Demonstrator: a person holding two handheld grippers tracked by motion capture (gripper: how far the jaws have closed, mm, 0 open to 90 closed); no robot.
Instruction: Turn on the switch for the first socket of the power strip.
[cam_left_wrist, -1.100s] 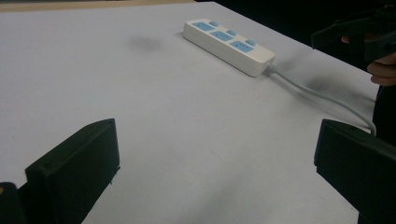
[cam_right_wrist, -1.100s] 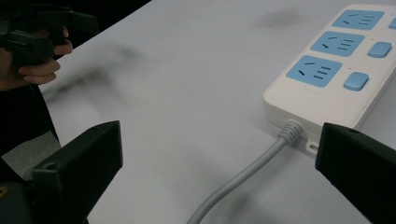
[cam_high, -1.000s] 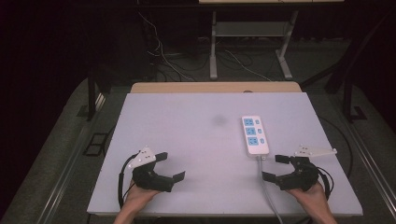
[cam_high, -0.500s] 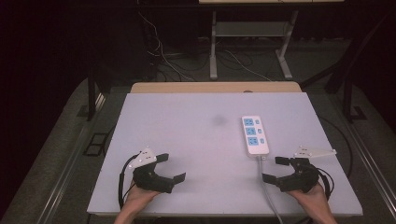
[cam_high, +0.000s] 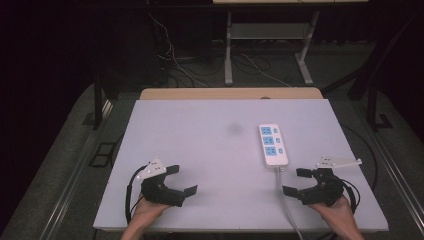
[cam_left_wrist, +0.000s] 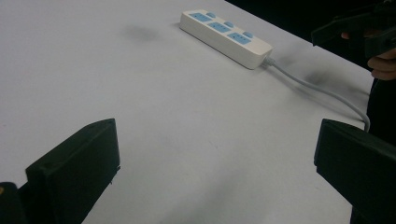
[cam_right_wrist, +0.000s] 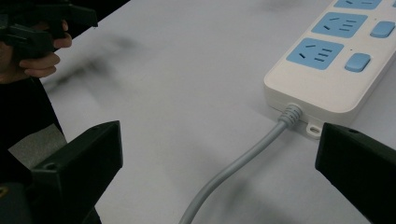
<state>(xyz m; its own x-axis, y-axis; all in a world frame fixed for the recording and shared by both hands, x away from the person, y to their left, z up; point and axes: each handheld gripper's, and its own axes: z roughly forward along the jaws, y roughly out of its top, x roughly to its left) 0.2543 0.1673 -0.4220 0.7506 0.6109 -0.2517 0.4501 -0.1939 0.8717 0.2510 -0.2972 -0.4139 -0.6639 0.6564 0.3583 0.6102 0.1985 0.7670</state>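
The power strip (cam_high: 273, 145) is lying flat right of centre in the high view, its long axis running up-down the frame, its cord (cam_high: 284, 200) trailing toward the bottom edge. The right tool (cam_high: 298, 182) is hovering wide open near the cord; the left tool (cam_high: 182, 180), lower left, is gaping wide over the bare tabletop (cam_high: 200, 135).

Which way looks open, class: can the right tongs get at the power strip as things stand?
Probably yes. The right tongs stand open just short of the power strip, with bare table between them. Its grey cable runs between the jaws, which might snag.
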